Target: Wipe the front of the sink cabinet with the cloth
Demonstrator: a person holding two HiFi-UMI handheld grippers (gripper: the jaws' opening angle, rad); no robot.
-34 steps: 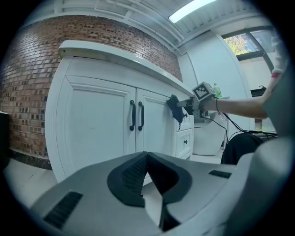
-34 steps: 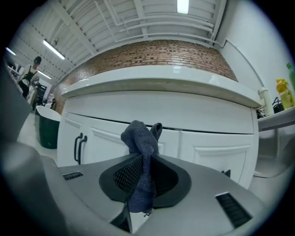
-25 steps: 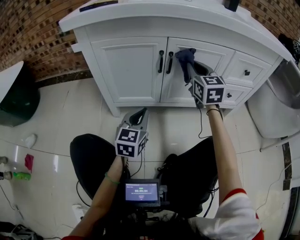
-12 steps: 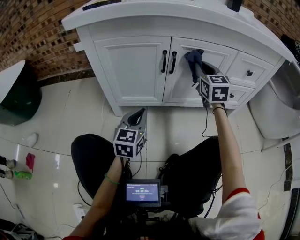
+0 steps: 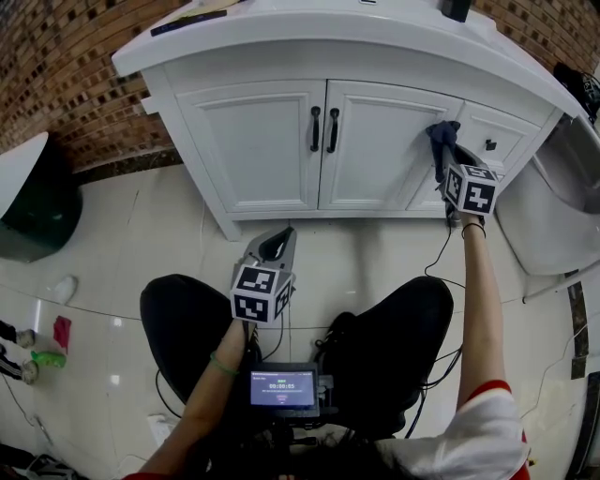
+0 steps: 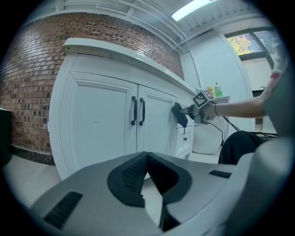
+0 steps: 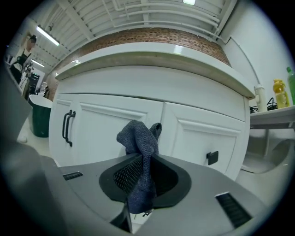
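— Where's the cloth (image 5: pixel 442 141)?
— Bunched upright in the right tongs (image 5: pixel 446 161), which clamp it, at the right side of the sink cabinet (image 5: pixel 262 141) front, beside the drawers.
— And the left tongs (image 5: pixel 272 246)?
— Closed on nothing, low, well apart. The doors lie leftward of the cloth.

We've got a brick wall (image 5: pixel 66 84) running along the back, and glossy pale floor tiles (image 5: pixel 141 234) below us catching reflections. A dark green bin (image 5: pixel 33 202) sits at the floor's left edge, a white fixture (image 5: pixel 544 225) at its right. Overhead a strip light (image 6: pixel 193 8) glows, and a window (image 6: pixel 251 41) shows daylight.
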